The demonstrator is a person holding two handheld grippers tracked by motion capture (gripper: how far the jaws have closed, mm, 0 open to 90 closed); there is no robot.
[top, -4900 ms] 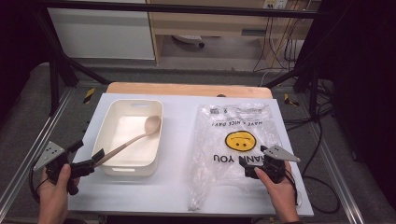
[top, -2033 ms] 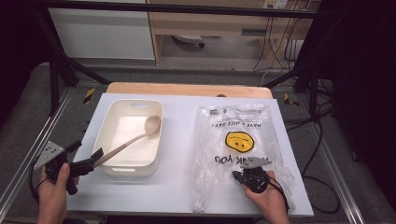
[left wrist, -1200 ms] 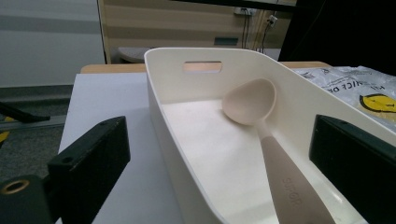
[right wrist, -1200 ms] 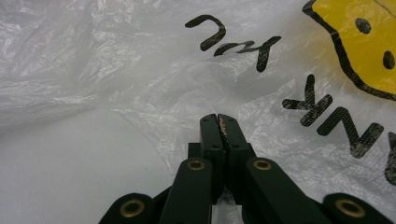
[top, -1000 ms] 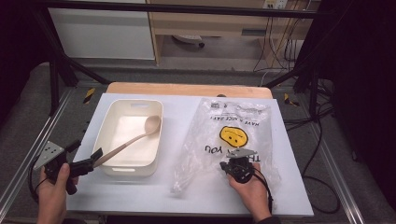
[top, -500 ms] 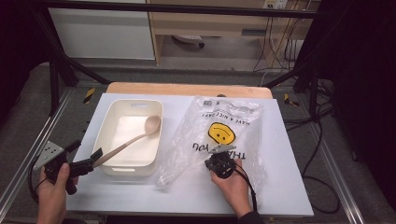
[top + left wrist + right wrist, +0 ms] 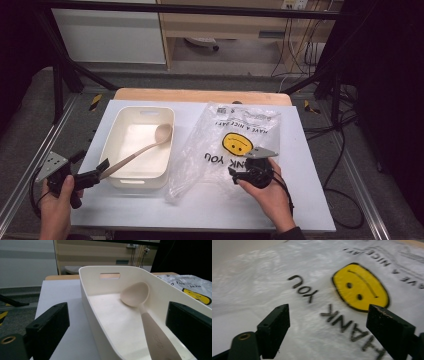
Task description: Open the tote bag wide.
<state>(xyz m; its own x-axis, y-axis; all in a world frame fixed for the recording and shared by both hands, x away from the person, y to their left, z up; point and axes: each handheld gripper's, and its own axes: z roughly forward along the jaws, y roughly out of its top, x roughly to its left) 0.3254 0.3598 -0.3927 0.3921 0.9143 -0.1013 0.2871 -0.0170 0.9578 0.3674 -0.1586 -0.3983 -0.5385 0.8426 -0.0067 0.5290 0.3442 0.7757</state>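
A cream bin (image 7: pixel 122 145) stands on the table's left half. A beige spoon (image 7: pixel 162 134) lies in it, handle sticking out over the near left corner. My left gripper (image 7: pixel 100 171) is open, and its jaws straddle that handle without touching it; in the left gripper view (image 7: pixel 117 330) the spoon (image 7: pixel 136 293) runs up between them into the bin (image 7: pixel 92 275). A clear plastic bag (image 7: pixel 235 125) with a yellow smiley (image 7: pixel 237 143) lies right of the bin. My right gripper (image 7: pixel 236 173) rests over the bag's near part, open (image 7: pixel 332 327), jaws wide above the print (image 7: pixel 360 287).
The white table top (image 7: pixel 310 165) has bare room to the right of the bag and along the front edge. A wooden board (image 7: pixel 200 95) borders the far edge. Metal frame rails run down both sides, with cables on the floor at right.
The right gripper went from the bag's right edge leftward, dragging the bag's near part toward the bin and crumpling it. The left gripper and spoon stayed put.
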